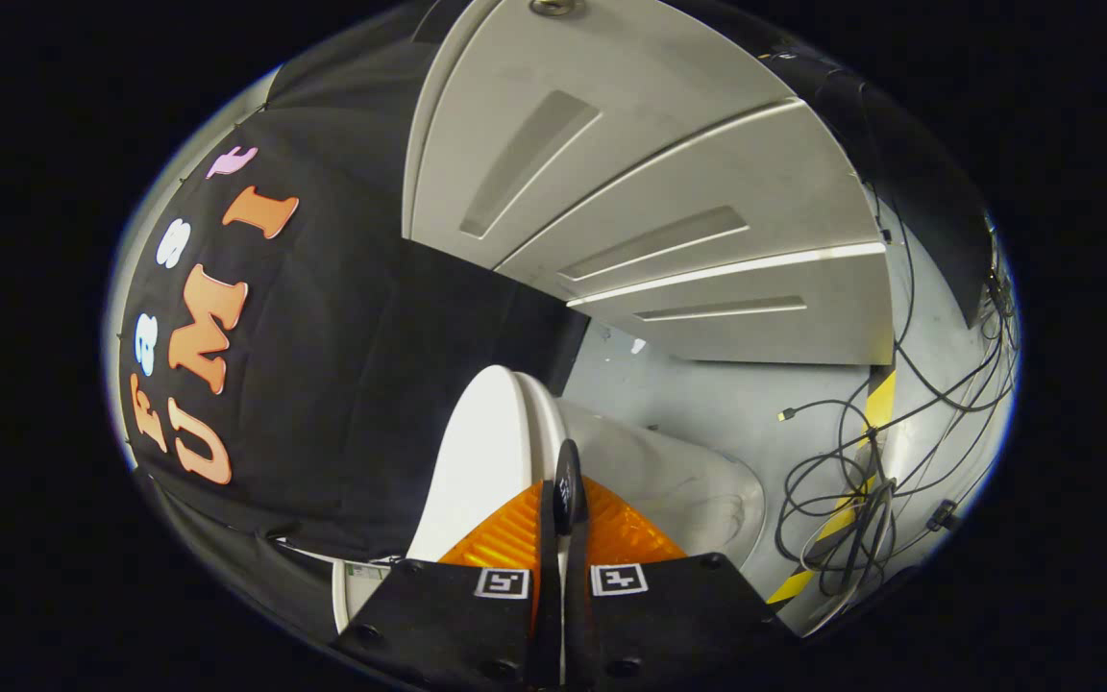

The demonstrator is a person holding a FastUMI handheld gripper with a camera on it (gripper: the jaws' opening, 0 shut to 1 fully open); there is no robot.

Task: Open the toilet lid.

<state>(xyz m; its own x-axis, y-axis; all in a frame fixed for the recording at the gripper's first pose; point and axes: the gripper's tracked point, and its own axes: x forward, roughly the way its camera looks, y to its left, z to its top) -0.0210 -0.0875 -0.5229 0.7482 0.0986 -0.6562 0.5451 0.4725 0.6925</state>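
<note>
The white toilet lid [477,452] is lifted off the bowl and stands steeply, its outer face towards the black cloth wall. Its thin rim runs down into the narrow gap between my fingers. My gripper [558,509] is shut on that rim, one finger on each face of the lid. The toilet bowl [707,490] with its pale inner surface lies open on the other side of the lid, just beyond the fingers.
Pale grey panelled doors [659,211] stand beyond the toilet. A tangle of black cables [842,481] lies on the grey floor beside the bowl, across a yellow-and-black tape stripe [878,399]. The black cloth wall [352,384] hangs close behind the lid.
</note>
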